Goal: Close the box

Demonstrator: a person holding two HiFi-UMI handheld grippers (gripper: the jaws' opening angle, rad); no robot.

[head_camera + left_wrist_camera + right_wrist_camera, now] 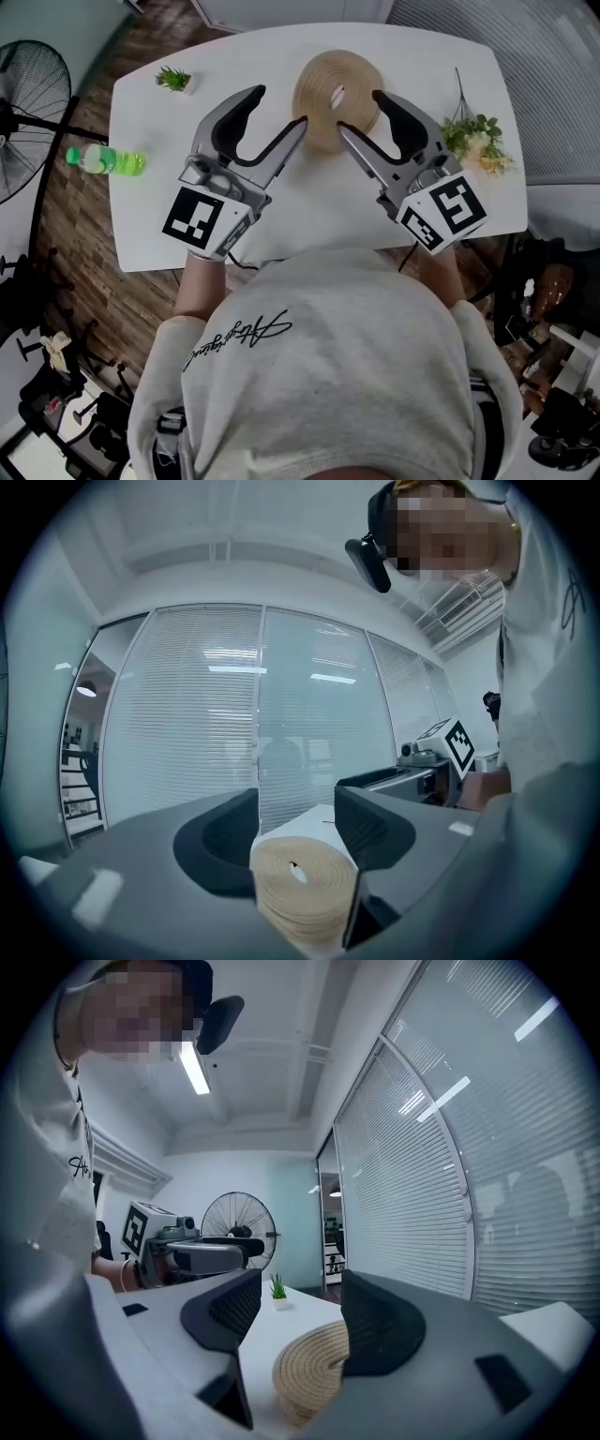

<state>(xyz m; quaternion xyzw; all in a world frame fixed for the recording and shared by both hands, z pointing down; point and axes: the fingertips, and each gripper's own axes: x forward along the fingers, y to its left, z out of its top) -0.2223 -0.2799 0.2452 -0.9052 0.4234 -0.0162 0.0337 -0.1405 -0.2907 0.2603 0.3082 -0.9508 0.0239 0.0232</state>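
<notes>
A round woven straw box (336, 94) stands at the back middle of the white table (309, 220); its flat coiled top has a small hole. My left gripper (278, 111) hovers level just left of it, jaws parted and the pads touching nothing. My right gripper (361, 112) mirrors it on the right side, also parted and empty. In the left gripper view the box (305, 892) shows low between the jaws of the left gripper (298, 832), beyond their tips. The right gripper view shows the box (314, 1372) the same way beyond the right gripper (291, 1312).
A small potted plant (174, 79) stands at the table's back left corner. A sprig of flowers (473, 136) lies at the right edge. A green bottle (105, 161) sits just off the left edge, near a standing fan (28, 94).
</notes>
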